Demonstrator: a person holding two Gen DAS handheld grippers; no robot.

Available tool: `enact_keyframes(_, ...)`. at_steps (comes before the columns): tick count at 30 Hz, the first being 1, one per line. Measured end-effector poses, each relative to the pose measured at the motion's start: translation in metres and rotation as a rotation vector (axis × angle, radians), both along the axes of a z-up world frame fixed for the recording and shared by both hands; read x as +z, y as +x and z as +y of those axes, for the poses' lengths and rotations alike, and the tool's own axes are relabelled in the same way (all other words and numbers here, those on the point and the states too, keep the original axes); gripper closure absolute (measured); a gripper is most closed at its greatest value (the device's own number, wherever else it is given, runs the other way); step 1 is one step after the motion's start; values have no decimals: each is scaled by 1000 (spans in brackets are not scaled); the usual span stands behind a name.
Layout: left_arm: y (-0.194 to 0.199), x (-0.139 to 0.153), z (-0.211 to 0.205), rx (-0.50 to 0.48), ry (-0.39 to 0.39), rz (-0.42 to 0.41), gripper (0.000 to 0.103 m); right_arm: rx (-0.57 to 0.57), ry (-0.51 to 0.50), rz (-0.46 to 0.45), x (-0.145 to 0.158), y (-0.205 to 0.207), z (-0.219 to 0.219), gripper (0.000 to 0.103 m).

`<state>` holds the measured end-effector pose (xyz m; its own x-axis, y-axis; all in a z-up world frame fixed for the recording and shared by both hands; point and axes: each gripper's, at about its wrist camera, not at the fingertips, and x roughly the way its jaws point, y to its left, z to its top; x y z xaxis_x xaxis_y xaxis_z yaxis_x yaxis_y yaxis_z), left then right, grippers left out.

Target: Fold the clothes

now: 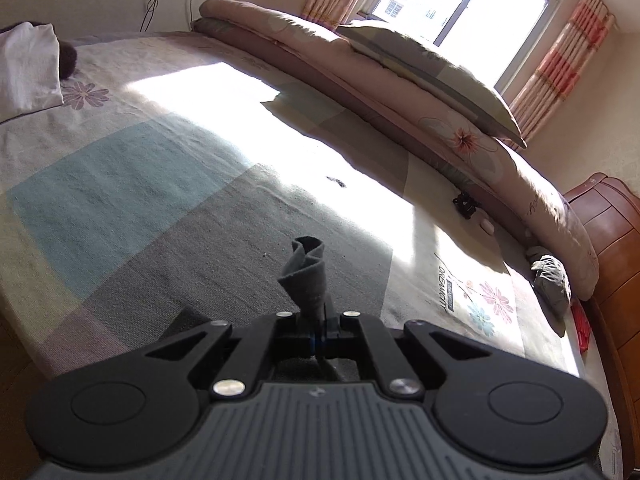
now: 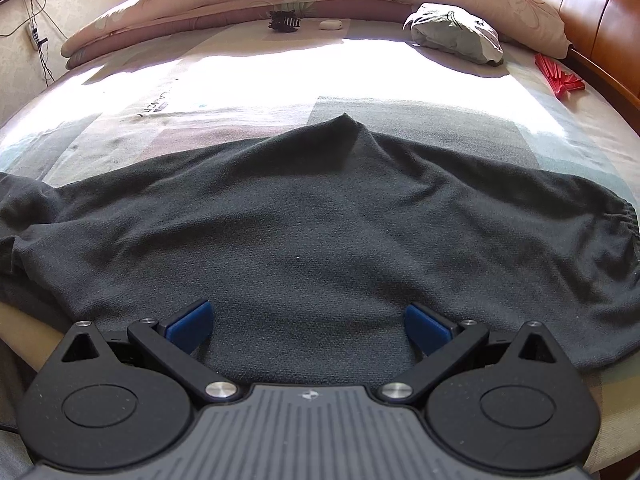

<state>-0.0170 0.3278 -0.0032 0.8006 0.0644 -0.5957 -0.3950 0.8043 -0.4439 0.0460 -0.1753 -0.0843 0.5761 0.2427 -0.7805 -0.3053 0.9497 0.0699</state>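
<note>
A dark grey garment [image 2: 312,224] lies spread across the near part of the bed, with an elastic cuff or hem at its right end [image 2: 628,224] and a raised peak at its far edge. My right gripper [image 2: 310,326] hovers low over its near edge, open, the blue pads [image 2: 192,320] wide apart with cloth beneath them. In the left wrist view my left gripper [image 1: 318,314] is shut on a twisted end of the dark grey fabric [image 1: 306,270], lifted above the patterned bedsheet [image 1: 160,184].
A rolled floral quilt [image 1: 460,140] with a pillow [image 1: 432,68] on it runs along the far side. A bundled grey garment [image 2: 456,34], a black clip [image 2: 285,21], a small white object [image 2: 331,23] and a red item [image 2: 556,76] lie nearby. White folded cloth [image 1: 28,68] sits far left. Wooden headboard [image 2: 588,4].
</note>
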Motion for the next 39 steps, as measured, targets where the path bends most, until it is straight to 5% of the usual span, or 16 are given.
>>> enact_keyframes(3,-8,-10,7,29,4,25,101,-13,14,19,4,1,-1,0)
enact_keyframes(8,-22,-40,15,70,-20,75,101,-29,185,63,18,2,-10,0)
enact_keyframes(16,-41,-75,20,90,-57,107,101,7,152,92,12,2,5,0)
enact_keyframes(25,-42,-35,17,58,40,-35,101,32,45,59,5,1,21,0)
enact_keyframes(33,-42,-75,42,127,-50,1,101,45,58,79,12,1,24,0)
enact_keyframes(39,-48,-52,41,111,0,-81,101,92,93,31,29,-4,30,0)
